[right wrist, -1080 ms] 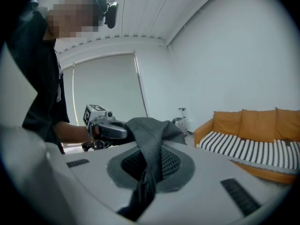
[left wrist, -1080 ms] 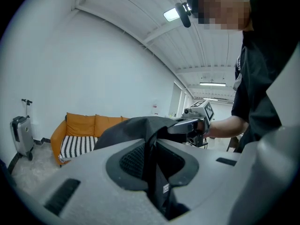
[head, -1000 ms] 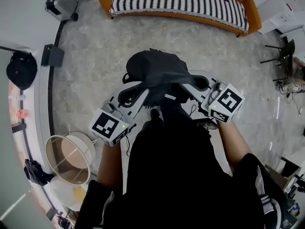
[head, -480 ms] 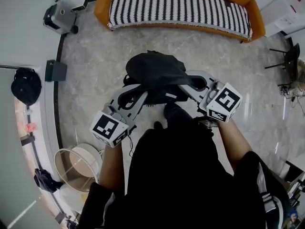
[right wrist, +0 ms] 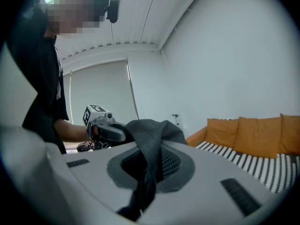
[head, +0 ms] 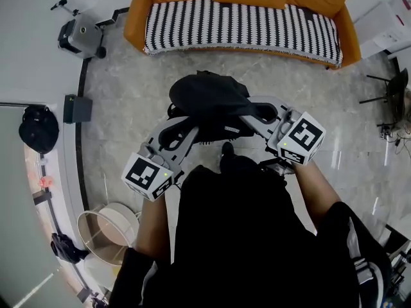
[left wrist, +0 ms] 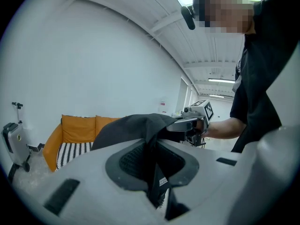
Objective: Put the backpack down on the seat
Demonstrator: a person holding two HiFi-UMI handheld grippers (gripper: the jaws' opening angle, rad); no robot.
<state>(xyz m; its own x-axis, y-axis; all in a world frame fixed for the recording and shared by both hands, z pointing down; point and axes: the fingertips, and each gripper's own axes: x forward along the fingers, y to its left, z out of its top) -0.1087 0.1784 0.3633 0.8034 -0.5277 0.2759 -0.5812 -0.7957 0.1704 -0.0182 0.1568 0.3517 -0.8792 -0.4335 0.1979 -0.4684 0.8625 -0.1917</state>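
Note:
The black backpack (head: 207, 101) hangs in the air between my two grippers, above the stone floor and short of the sofa. My left gripper (head: 184, 126) is shut on a black strap of the backpack (left wrist: 151, 165) from the left. My right gripper (head: 255, 112) is shut on another strap (right wrist: 148, 165) from the right. Each gripper view shows the other gripper across the bag: the right gripper (left wrist: 193, 121) and the left gripper (right wrist: 108, 131). The orange sofa with a black-and-white striped seat cover (head: 244, 19) stands ahead at the top of the head view, bare of things.
A grey wheeled device (head: 80, 34) stands left of the sofa. A dark box (head: 78, 108) and a black bag (head: 38, 128) lie along the left wall. A round lampshade (head: 107, 228) sits at the lower left. A black chair (head: 390, 87) is at the right.
The sofa has come further into view at the top as the person walks toward it. Both grippers keep their hold on the backpack.

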